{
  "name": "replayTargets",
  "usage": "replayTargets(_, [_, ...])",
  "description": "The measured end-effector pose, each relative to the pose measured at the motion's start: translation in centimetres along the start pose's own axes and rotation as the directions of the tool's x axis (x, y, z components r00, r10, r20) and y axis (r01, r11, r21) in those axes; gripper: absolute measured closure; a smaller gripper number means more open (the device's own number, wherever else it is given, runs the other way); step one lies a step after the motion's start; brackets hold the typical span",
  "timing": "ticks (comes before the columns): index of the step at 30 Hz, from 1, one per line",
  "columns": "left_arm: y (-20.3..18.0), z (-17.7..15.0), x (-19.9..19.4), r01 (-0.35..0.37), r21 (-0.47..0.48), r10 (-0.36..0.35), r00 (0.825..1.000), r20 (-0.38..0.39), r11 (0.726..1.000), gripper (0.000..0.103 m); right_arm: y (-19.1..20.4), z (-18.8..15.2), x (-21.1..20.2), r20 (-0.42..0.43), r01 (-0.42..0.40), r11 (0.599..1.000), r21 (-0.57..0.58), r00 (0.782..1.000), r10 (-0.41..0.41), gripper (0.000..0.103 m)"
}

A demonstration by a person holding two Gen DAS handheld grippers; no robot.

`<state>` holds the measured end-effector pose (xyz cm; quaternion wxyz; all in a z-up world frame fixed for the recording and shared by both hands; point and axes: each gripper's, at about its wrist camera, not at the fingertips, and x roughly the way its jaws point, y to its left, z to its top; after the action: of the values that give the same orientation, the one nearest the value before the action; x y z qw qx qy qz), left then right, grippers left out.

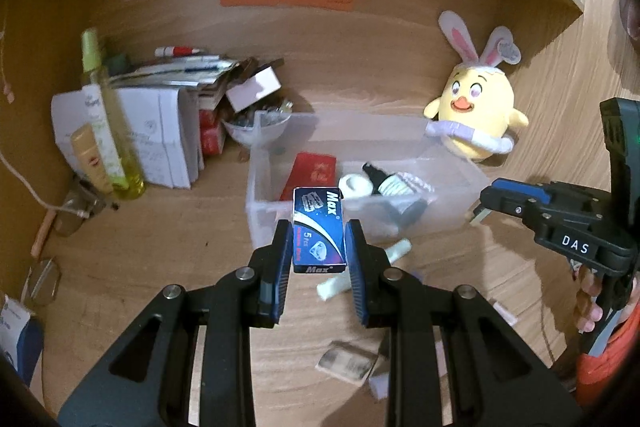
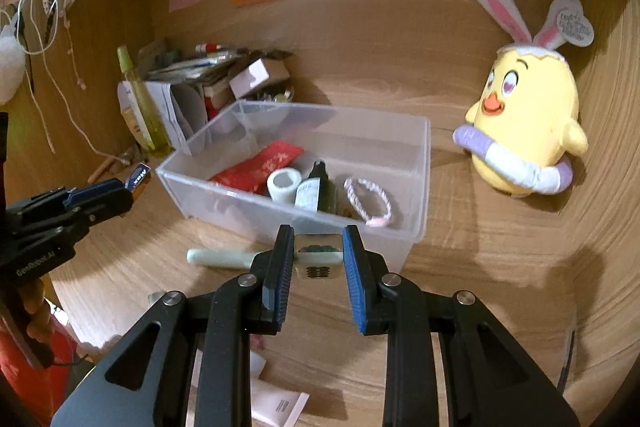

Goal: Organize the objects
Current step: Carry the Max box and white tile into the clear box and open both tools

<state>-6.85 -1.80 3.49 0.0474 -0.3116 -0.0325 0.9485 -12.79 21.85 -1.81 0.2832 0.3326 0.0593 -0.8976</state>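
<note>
My left gripper (image 1: 319, 231) is shut on a blue "Max" razor blade box (image 1: 319, 229), held above the desk just in front of the clear plastic bin (image 1: 260, 183). My right gripper (image 2: 319, 249) is shut on a small mahjong tile (image 2: 319, 261), close to the bin's (image 2: 420, 187) near wall. The bin holds a red packet (image 2: 262, 167), a white tape roll (image 2: 283, 183), a dark small bottle (image 2: 318, 187) and a pink-white braided bracelet (image 2: 368, 203). The right gripper shows in the left wrist view (image 1: 486, 205), the left gripper in the right wrist view (image 2: 124, 187).
A pale green stick (image 2: 220, 257) lies on the desk before the bin. A yellow chick plush (image 2: 524, 131) stands right of it. A spray bottle (image 1: 108, 123), papers (image 1: 160, 135) and a bowl (image 1: 256, 127) crowd the back left. Small packets (image 1: 346, 363) lie near me.
</note>
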Motion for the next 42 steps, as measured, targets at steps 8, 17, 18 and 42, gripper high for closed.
replayTargets(8, [-1.1, 2.4, 1.2, 0.015, 0.020, -0.016, 1.000, 0.026, 1.000, 0.076, -1.0, 2.0, -0.1, 0.045, 0.001, 1.000, 0.000, 0.999, -0.001, 0.080])
replayTargets(17, [-2.0, 4.0, 3.8, 0.033, 0.036, -0.034, 0.999, 0.003, 0.999, 0.076, -1.9, 3.9, 1.2, 0.066, 0.021, 1.000, 0.004, 0.998, -0.022, 0.080])
replayTargets(18, [-2.0, 4.2, 4.3, 0.036, 0.035, -0.036, 0.999, -0.003, 0.999, 0.076, -2.1, 4.1, 1.4, 0.063, 0.023, 1.000, 0.004, 0.998, -0.023, 0.080])
replayTargets(42, [-2.3, 4.3, 11.6, 0.096, 0.016, -0.092, 0.984, -0.150, 0.995, 0.076, -2.6, 3.2, 8.1, -0.099, 0.025, 0.999, -0.037, 0.995, -0.029, 0.080])
